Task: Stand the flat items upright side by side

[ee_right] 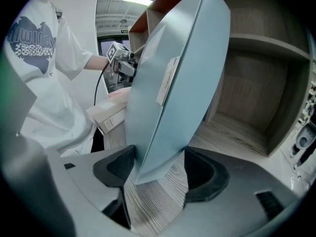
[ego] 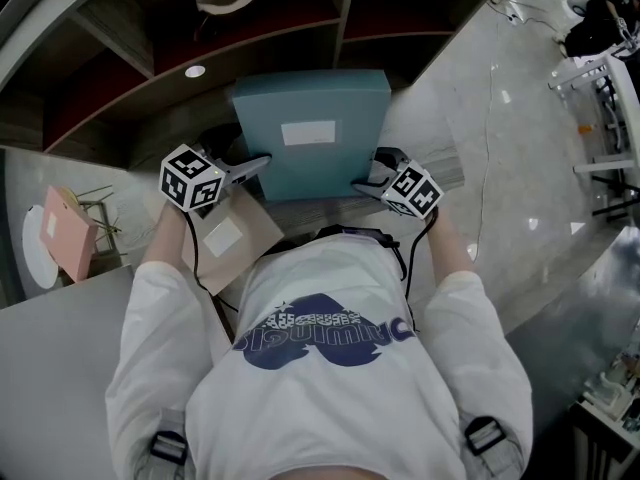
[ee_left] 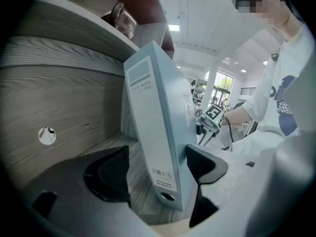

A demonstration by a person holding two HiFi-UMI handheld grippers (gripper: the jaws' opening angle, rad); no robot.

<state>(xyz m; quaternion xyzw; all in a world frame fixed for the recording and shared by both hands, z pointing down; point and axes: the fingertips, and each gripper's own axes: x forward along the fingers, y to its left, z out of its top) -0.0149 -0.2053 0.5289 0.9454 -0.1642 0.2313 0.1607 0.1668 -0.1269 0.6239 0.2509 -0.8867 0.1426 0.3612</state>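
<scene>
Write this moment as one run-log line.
file box: on edge on shelf | left claw: open around it | right claw: shut on its corner

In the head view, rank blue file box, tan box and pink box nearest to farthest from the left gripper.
1. blue file box, between the fingers of the left gripper.
2. tan box, just below it.
3. pink box, far left.

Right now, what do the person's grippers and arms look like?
The left gripper and right gripper are light grey plastic with dark scooped pads. Each carries a white cube with black square markers and trails a black cable. The person wears a white T-shirt with short sleeves.
</scene>
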